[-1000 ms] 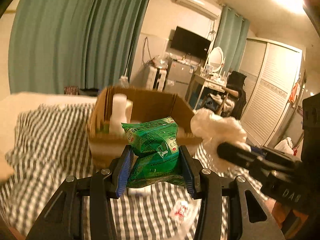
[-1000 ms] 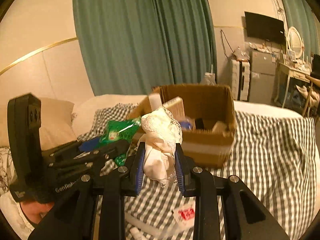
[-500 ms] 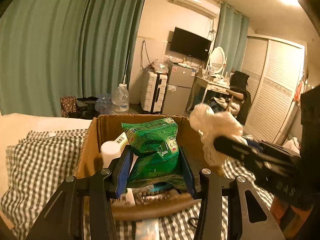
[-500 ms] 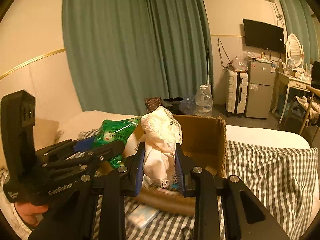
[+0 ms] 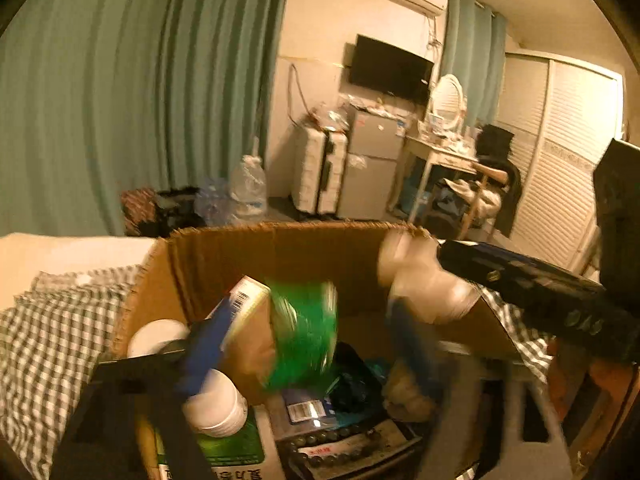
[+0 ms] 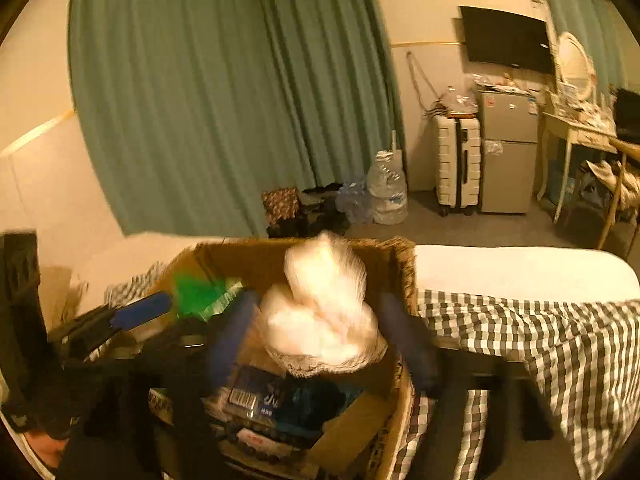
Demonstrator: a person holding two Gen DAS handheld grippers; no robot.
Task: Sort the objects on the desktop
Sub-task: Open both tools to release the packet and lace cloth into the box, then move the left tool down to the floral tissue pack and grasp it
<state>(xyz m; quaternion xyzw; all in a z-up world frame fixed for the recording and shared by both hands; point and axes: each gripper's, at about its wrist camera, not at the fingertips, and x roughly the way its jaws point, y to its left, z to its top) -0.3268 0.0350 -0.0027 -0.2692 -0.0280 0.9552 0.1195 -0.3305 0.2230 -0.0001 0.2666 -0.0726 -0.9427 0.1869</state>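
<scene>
Cardboard box (image 5: 248, 256) sits open on a bed covered with a checked blanket (image 6: 560, 344), already crowded with packets, white tubs and a carton. Left gripper (image 5: 308, 344) hovers over the box, its blue-padded jaws having just spread wide; a green snack packet (image 5: 304, 336), blurred, hangs free between them above the box's contents, neither pad pressing it. Right gripper (image 6: 320, 336) is just beside it over the same box, its jaws also just opened; a bundle of white lacy cloth (image 6: 324, 304) sits loose in the gap, over the box's near corner. Green curtains (image 6: 224, 100) hang behind the bed.
</scene>
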